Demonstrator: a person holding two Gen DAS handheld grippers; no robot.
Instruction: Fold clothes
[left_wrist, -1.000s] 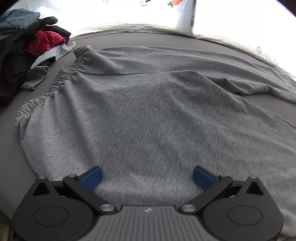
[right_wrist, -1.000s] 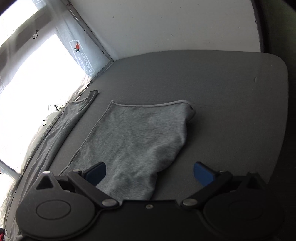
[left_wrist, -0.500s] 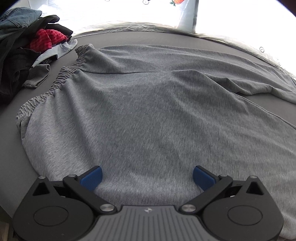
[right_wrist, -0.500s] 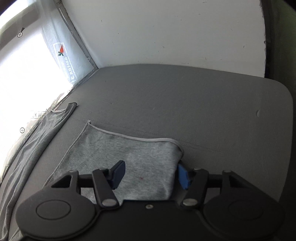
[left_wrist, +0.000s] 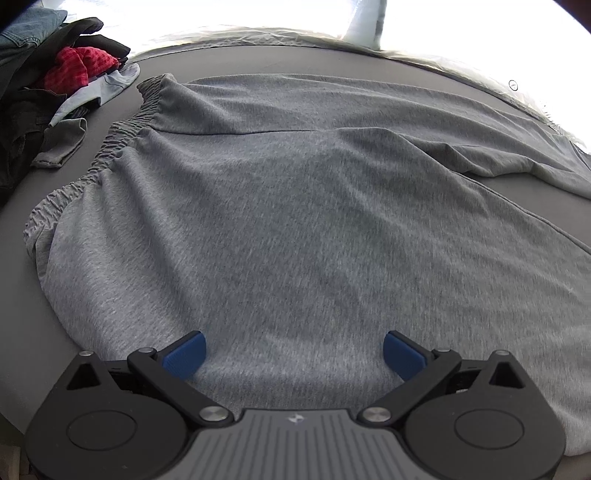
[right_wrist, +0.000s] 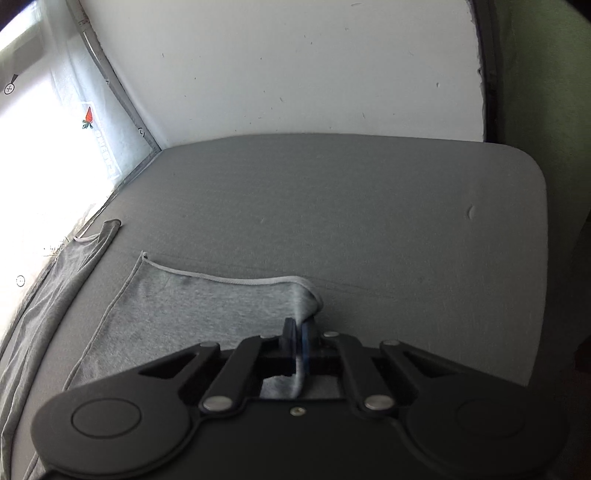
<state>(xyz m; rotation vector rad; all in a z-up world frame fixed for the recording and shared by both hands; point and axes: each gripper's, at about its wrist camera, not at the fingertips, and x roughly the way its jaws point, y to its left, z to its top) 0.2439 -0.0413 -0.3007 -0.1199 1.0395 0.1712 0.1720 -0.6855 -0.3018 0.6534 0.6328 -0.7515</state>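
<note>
Grey sweatpants (left_wrist: 295, 206) lie spread flat on the grey table, the gathered waistband (left_wrist: 110, 147) at the left. My left gripper (left_wrist: 293, 352) is open and hovers over the near edge of the seat, its blue pads apart. In the right wrist view the near leg's cuff end (right_wrist: 207, 306) lies flat. My right gripper (right_wrist: 297, 330) is shut on the near right corner of that cuff, with a fold of grey cloth pinched between the pads. The other leg (right_wrist: 62, 273) lies along the left, by the window.
A pile of clothes (left_wrist: 51, 85), dark, red and denim, sits at the table's far left corner. The grey table (right_wrist: 369, 221) stretches to a white wall beyond the cuff. Bright windows run along the far side.
My right gripper moved forward to the cuff's right corner and closed on it, from wide open one second ago. My left gripper stayed open and drifted slightly.
</note>
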